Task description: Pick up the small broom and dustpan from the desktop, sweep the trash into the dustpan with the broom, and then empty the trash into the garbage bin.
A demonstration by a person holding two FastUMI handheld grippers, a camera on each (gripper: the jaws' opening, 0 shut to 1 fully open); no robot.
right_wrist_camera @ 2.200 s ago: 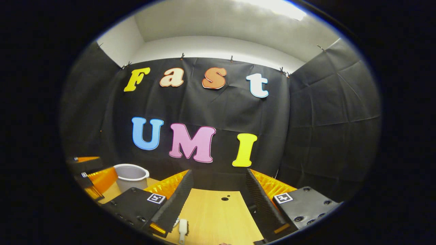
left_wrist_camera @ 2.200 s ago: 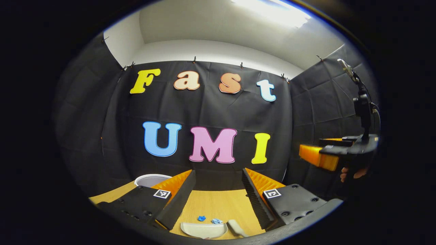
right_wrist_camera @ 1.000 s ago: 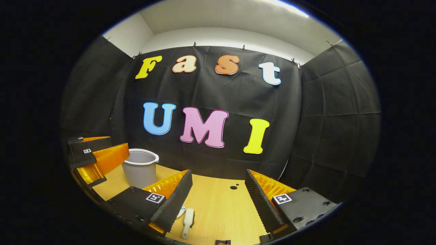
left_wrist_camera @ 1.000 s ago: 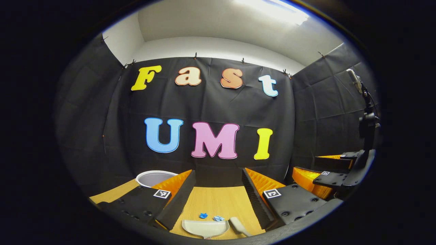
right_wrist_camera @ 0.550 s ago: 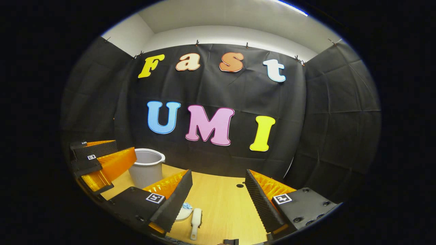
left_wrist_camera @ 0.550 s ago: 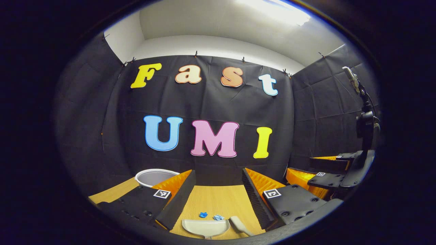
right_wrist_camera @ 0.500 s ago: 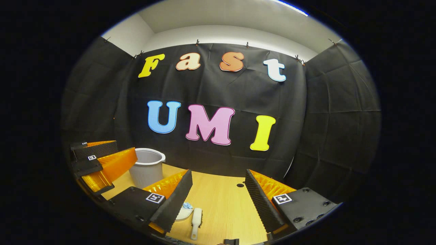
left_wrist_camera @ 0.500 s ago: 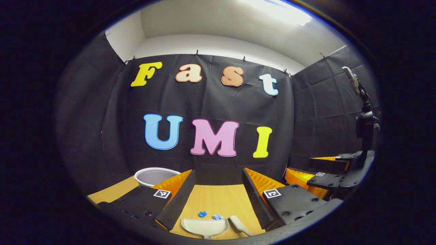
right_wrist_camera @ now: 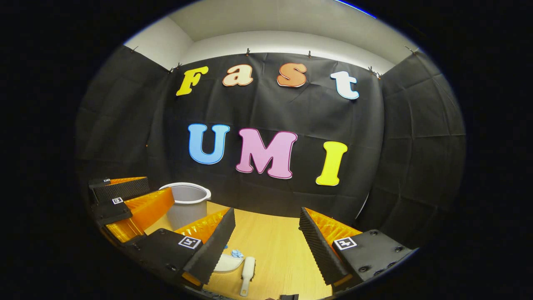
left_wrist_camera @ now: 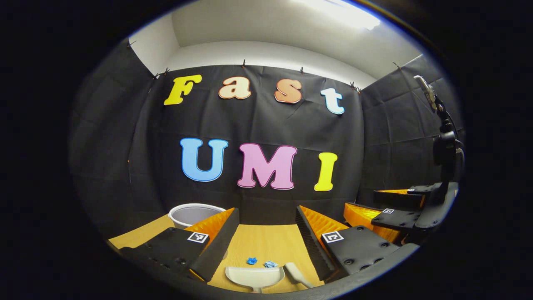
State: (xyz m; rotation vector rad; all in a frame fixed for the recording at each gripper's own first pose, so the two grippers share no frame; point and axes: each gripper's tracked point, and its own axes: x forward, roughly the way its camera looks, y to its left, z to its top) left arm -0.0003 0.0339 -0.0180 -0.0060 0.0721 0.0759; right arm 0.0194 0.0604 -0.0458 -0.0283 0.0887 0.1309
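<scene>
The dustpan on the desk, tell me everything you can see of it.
The dustpan is small and off-white, seemingly smooth plastic, with a curved tray. It lies flat and empty on the wooden desk, mouth facing two blue trash scraps just beyond it. The broom lies close beside it. The left gripper hangs open above, not touching.

Booth w/ black cloth wall at the back, creased, hung by small clips along its top edge. More black cloth on the left side & right side. Above the cloth, plain white wall and white ceiling. Bright ceiling light at top right in the left gripper view. Below, a light wood-grain desktop running up to the back cloth.
</scene>
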